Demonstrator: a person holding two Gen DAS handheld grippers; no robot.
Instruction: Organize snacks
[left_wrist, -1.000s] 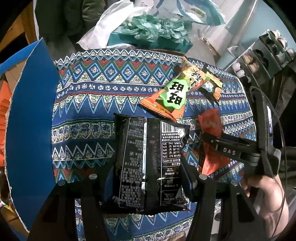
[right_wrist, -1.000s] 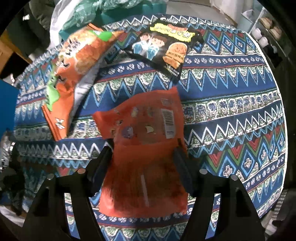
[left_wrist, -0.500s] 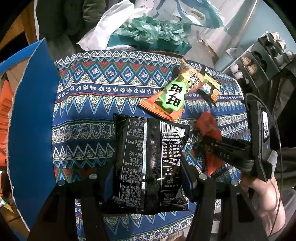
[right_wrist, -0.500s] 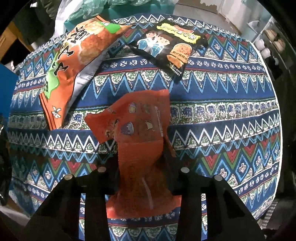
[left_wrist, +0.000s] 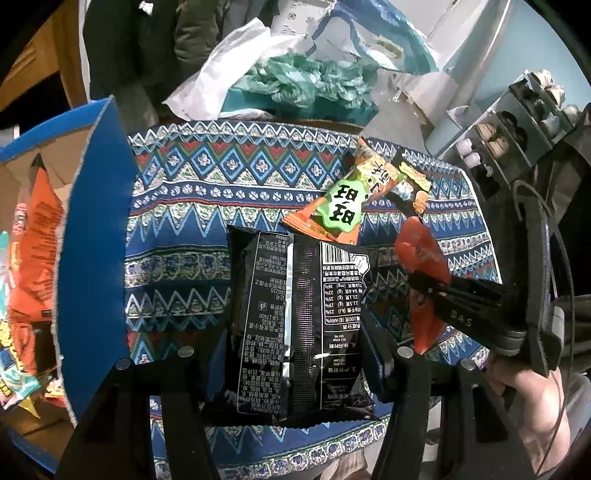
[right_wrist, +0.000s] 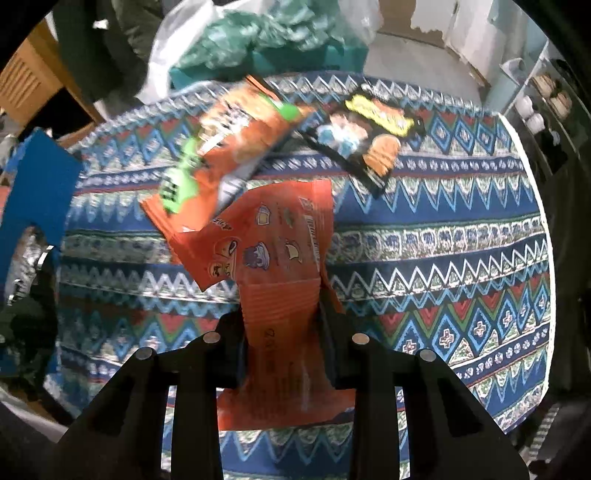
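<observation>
My left gripper (left_wrist: 295, 354) is shut on a black snack bag (left_wrist: 299, 317), printed back side up, held above the patterned tablecloth (left_wrist: 177, 221). My right gripper (right_wrist: 282, 328) is shut on an orange snack packet (right_wrist: 273, 258) and holds it lifted off the cloth; it shows in the left wrist view (left_wrist: 421, 258) too, with the right gripper (left_wrist: 424, 284) at the right. An orange and green bag (right_wrist: 221, 155) and a black cartoon packet (right_wrist: 369, 136) lie on the far part of the table.
A blue cardboard box (left_wrist: 92, 258) with snack bags inside stands at the table's left. A white plastic bag (left_wrist: 229, 77) and teal crumpled bags (left_wrist: 314, 81) lie behind the table. A shelf with small jars (left_wrist: 517, 122) is at the far right.
My right gripper has closed on the orange packet and lifted it off the cloth, turning left. The left gripper holds the black bag in the same place.
</observation>
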